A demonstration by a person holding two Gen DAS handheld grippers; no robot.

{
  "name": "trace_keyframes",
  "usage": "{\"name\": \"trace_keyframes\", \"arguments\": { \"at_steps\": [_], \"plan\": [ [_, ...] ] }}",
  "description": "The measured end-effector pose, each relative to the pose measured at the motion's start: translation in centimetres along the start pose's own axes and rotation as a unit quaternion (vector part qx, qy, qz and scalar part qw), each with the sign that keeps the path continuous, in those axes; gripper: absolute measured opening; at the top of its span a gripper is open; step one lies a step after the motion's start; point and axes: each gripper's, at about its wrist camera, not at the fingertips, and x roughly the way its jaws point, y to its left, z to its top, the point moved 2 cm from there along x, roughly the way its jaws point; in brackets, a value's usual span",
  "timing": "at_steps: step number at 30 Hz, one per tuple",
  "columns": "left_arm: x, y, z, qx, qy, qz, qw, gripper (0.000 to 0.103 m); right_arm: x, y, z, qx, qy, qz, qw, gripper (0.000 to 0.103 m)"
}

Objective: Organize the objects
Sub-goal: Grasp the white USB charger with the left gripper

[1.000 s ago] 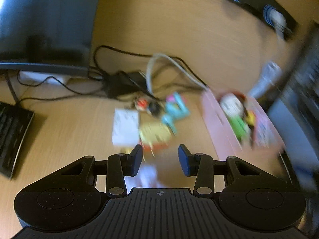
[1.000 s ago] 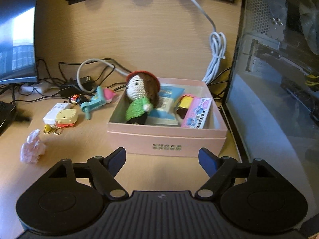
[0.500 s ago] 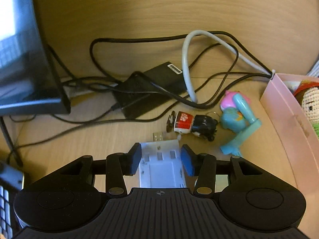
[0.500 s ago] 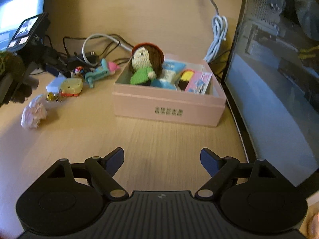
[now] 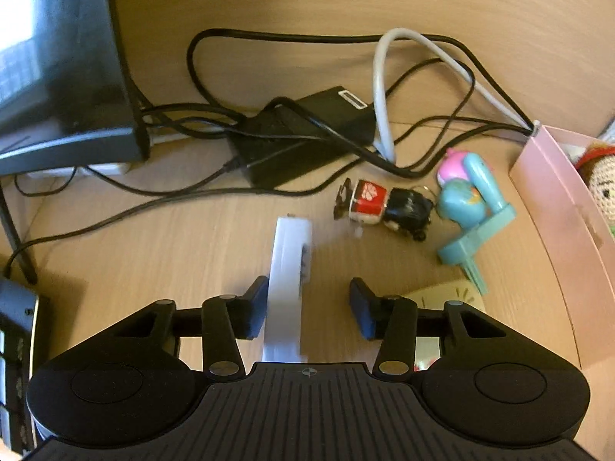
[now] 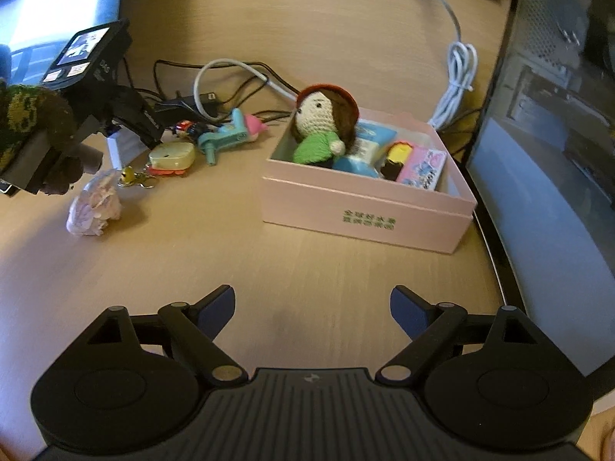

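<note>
Sprawling across the wooden desk (image 6: 307,269): cables, trinkets, pink box (image 6: 365,211). Left tool (image 5: 307,307) spread; the white block (image 5: 286,288), flat before, now stands edgewise. Right tool (image 6: 313,309) spread, empty.

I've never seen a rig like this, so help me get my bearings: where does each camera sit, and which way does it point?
Left wrist view: sits on the left gripper, looking down along its two fingers at a white plastic piece, cables and small toys on the desk.
Right wrist view: sits on the right gripper, open and empty, facing the pink box with the knitted doll; the left gripper shows too.
Shared: the white piece, the blue toy, the box.
</note>
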Motion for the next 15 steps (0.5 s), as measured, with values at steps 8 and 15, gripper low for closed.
{"name": "trace_keyframes", "arguments": {
  "at_steps": [8, 15],
  "plan": [
    [-5.0, 2.7, -6.4, -0.060, -0.005, -0.057, 0.9965, 0.020, 0.8, 1.3, 3.2, 0.008, -0.016, 0.041, 0.999, 0.089],
    [-9.7, 4.6, -12.9, -0.083, -0.005, -0.094, 0.9921, 0.020, 8.0, 6.2, 13.4, -0.019, -0.052, 0.100, 0.993, 0.098]
  ]
}}
